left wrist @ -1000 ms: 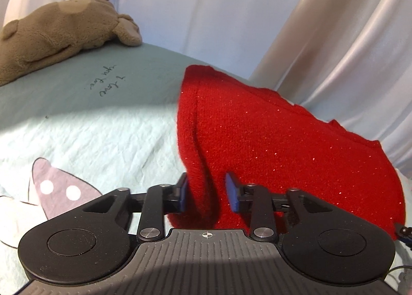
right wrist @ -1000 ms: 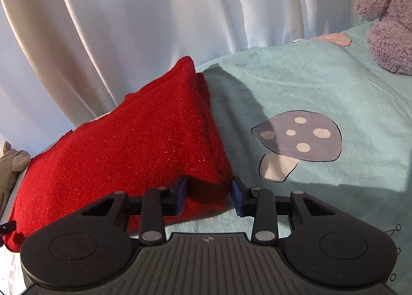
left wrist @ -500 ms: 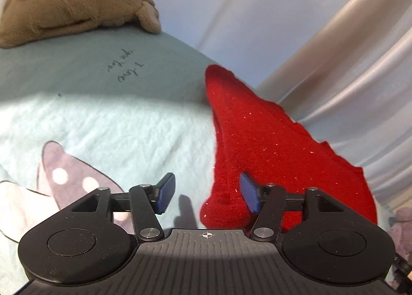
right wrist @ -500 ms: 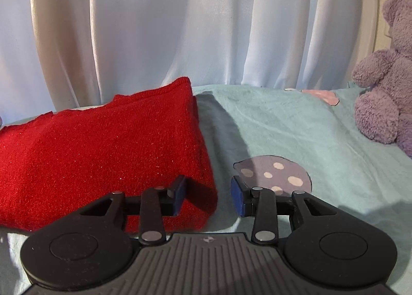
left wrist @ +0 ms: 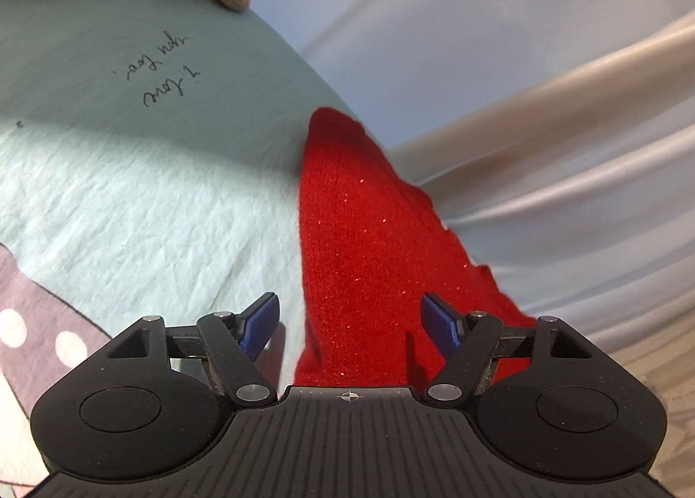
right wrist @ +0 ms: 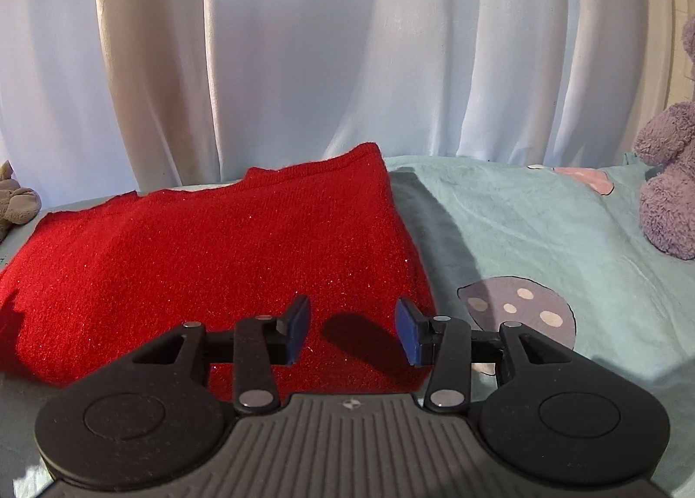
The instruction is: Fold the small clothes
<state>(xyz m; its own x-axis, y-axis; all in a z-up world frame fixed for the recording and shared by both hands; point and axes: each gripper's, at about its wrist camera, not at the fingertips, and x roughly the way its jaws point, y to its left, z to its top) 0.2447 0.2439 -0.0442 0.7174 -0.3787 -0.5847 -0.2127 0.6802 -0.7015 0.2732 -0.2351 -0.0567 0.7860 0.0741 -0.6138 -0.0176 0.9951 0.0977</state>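
1. the left gripper (left wrist: 351, 320) has its blue-padded jaws spread wide and holds nothing; the red glittery knitted garment (left wrist: 360, 246) lies just ahead, between and beyond its fingertips.
2. the right gripper (right wrist: 352, 330) is likewise released, jaws apart, hovering over the near right corner of the same garment (right wrist: 208, 254), which stretches ahead and to its left.
3. the garment rests as a flat, layered rectangle on the pale teal bedsheet with mushroom print (right wrist: 543, 233), edges roughly aligned, so a fold looks done.
4. judging by this, what is left is perhaps one more fold or some smoothing; i cannot tell if other clothes wait.
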